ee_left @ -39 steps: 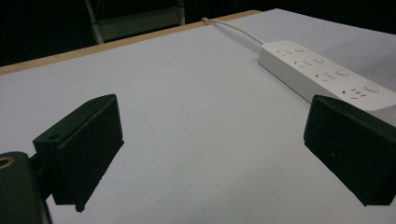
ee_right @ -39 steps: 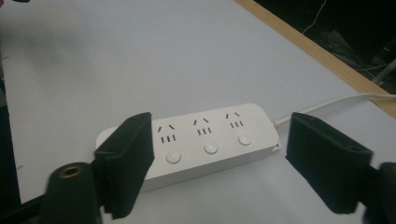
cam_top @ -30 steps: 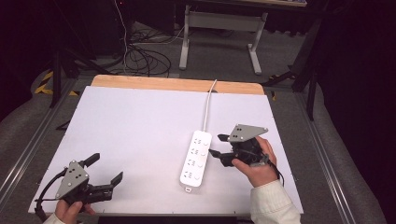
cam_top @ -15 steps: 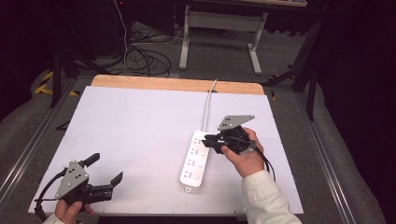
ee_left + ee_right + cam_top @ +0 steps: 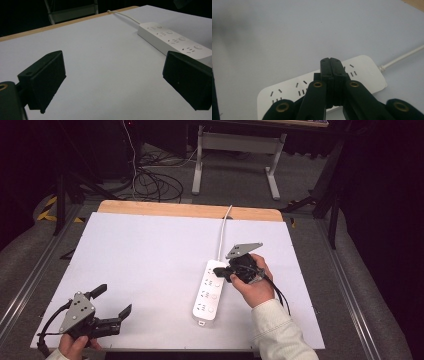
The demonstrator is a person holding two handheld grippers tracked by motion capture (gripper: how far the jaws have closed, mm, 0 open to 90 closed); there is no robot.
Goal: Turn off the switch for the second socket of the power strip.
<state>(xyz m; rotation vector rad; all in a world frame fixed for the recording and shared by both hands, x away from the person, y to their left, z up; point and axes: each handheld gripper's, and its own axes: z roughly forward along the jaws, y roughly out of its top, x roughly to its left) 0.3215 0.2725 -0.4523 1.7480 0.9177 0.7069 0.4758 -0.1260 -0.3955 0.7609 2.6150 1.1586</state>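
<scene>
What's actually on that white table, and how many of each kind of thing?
Power strips: 1, white power strip with its cord running off the far edge.
Tongs: 2, left tongs held open, right tongs shut over the strip.
Total: 3

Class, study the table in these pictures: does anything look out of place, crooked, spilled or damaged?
Nothing stands out. The white power strip lies flat on the table, slightly slanted, its cable running off the far edge. The right gripper hangs over the strip's far end, jaws together; the left gripper rests open near the front corner.
</scene>
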